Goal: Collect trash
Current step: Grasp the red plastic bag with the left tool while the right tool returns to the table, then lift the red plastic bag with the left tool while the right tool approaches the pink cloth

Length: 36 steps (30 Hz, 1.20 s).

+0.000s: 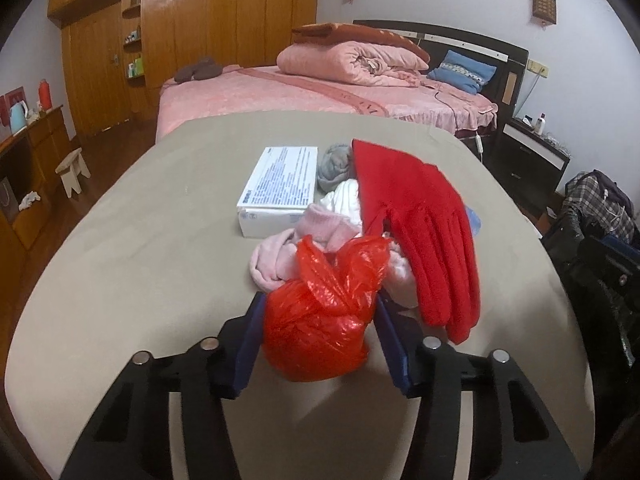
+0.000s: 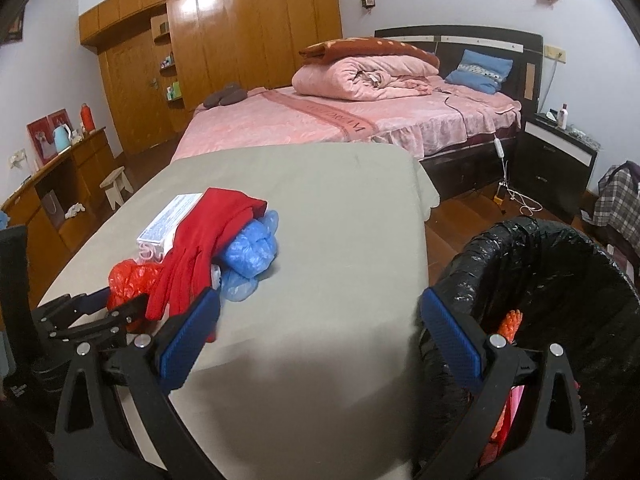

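Left tool (image 1: 318, 336) straddles the knotted red bag (image 1: 320, 320) on the bench (image 1: 140, 260), pads touching it; I should squeeze low and lift clear of the red glove (image 1: 420, 220). Right tool (image 2: 316, 340) gapes empty beside the bin (image 2: 560, 280).

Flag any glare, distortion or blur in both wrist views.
Left wrist: glare on the glossy wooden wardrobe, fisheye bows the grey table, red knotted plastic bag sharp. Right wrist: same wardrobe glare, dark vignette corners, black-lined trash bin slightly soft.
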Motion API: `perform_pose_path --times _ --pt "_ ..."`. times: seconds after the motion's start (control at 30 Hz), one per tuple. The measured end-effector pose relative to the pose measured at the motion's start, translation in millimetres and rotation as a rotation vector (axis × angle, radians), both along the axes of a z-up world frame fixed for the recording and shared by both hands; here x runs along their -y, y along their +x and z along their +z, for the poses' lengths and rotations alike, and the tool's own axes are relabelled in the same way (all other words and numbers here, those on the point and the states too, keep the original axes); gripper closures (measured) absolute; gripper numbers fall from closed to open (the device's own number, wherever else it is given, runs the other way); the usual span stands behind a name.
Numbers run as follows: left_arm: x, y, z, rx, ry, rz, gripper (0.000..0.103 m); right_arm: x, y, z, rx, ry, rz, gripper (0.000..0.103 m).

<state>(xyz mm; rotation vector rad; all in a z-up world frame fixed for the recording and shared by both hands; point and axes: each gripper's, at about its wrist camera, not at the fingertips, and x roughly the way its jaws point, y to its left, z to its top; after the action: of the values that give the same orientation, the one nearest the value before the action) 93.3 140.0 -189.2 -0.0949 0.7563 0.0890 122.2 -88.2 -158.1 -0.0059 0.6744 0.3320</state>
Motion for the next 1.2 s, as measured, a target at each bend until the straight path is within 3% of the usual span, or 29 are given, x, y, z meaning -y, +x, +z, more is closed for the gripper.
perform_pose_path --times 0.33,0.57,0.9,1.2 --pt "7.4 -12.2 35.4 0.088 -0.018 -0.033 0.051 -1.2 2.4 3.9 0.011 0.005 -0.005 0.005" --pt "-12.1 -14.9 49.5 0.121 -0.002 0.016 0.051 -14.9 8.1 10.9 0.022 0.025 0.012 0.005" --pt "-70.9 -18.8 50.3 0.118 0.050 0.132 0.051 -85.2 16.5 20.4 0.030 0.071 0.140 0.005" --pt "-109.8 -24.0 41.7 0.105 0.057 0.195 0.051 -141.1 20.0 11.0 -0.009 0.059 0.230 0.009"
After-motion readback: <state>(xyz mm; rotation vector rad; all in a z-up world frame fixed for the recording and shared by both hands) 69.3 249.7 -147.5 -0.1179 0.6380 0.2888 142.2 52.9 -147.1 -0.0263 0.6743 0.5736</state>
